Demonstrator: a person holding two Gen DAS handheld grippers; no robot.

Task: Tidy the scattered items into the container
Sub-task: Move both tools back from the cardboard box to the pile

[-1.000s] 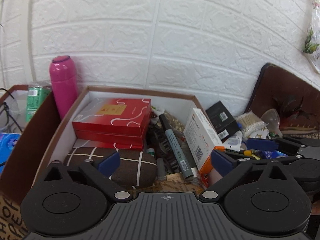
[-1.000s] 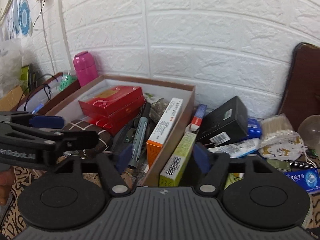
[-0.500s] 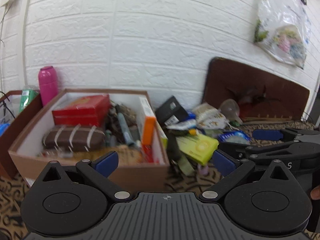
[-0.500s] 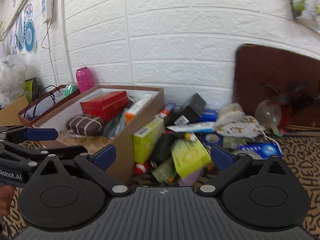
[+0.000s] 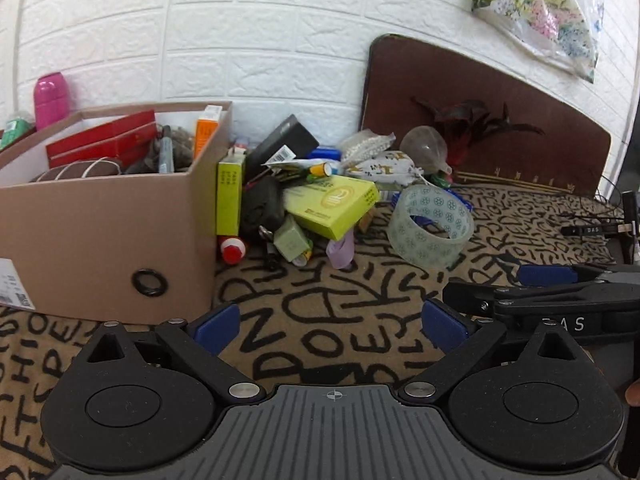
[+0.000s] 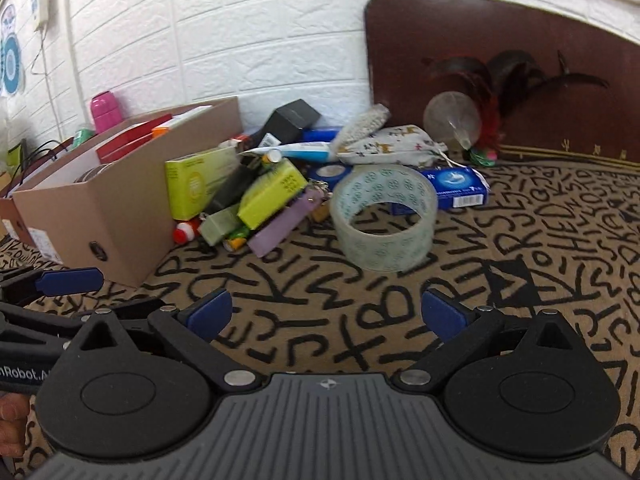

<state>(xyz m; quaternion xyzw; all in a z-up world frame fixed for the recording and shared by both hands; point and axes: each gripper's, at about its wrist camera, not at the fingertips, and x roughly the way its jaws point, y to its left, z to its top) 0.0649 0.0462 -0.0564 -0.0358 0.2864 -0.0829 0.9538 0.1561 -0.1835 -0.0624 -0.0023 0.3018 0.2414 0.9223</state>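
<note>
A brown cardboard box (image 5: 104, 224) stands at the left, also in the right wrist view (image 6: 120, 208), holding red boxes (image 5: 100, 142) and other items. A pile of scattered items lies beside it: yellow-green boxes (image 5: 332, 204), a black box (image 5: 280, 148), a patterned pouch (image 6: 388, 144) and a blue box (image 6: 456, 186). A clear tape roll (image 5: 430, 224) stands nearest, also in the right wrist view (image 6: 386, 216). My left gripper (image 5: 330, 326) and right gripper (image 6: 326, 314) are both open and empty, low over the cloth, short of the pile.
A letter-patterned cloth (image 6: 520, 280) covers the table. A dark wooden board (image 5: 480, 120) leans on the white brick wall, with a clear funnel (image 5: 424, 146) and feathers before it. A pink bottle (image 5: 50, 98) stands behind the box.
Both grippers have pulled back and down from over the box to low over the cloth. The right gripper's jaws have opened wider. The tape roll has come into view.
</note>
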